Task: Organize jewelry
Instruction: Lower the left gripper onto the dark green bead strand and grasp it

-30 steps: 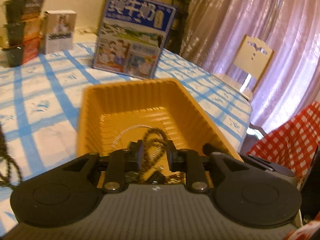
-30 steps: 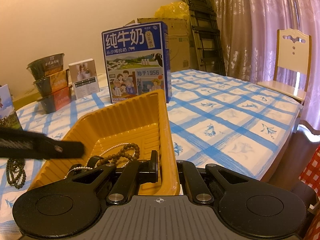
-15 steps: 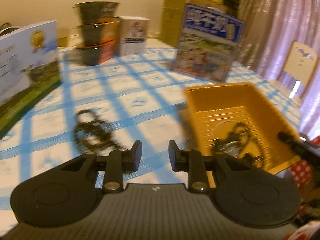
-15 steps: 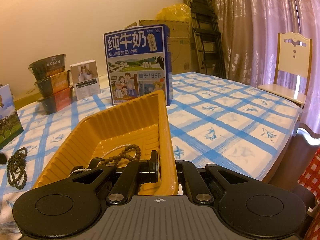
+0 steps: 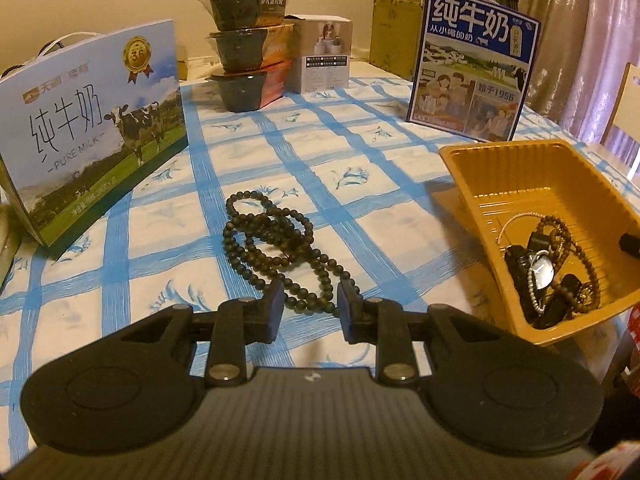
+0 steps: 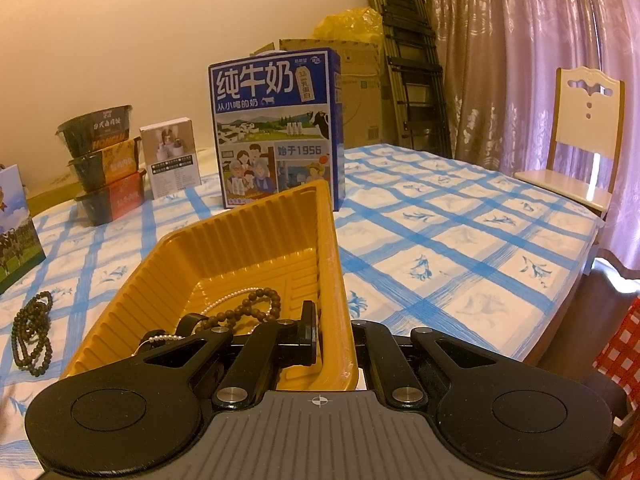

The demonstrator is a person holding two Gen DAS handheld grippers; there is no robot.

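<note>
The left gripper stands at the bottom centre of the left wrist view, released, its jaws a little apart with nothing pressed between them. Just beyond its fingertips a dark bead necklace lies in loose loops on the surface, which is covered by a white cloth with blue checks; the nearest loop shows in the gap between the jaws, but whether the fingers touch it cannot be told. At the right of this view sits the yellow tray, and in its near corner lie a brown bead bracelet, a thin pearl string and a watch. The right gripper, at the bottom centre of the right wrist view, is clenched on the right wall of the tray, one finger inside and one outside. In this view the necklace lies at the left edge, well apart from the tray. A blue milk box stands upright behind the tray, and three stacked bowls stand at the left.
</note>
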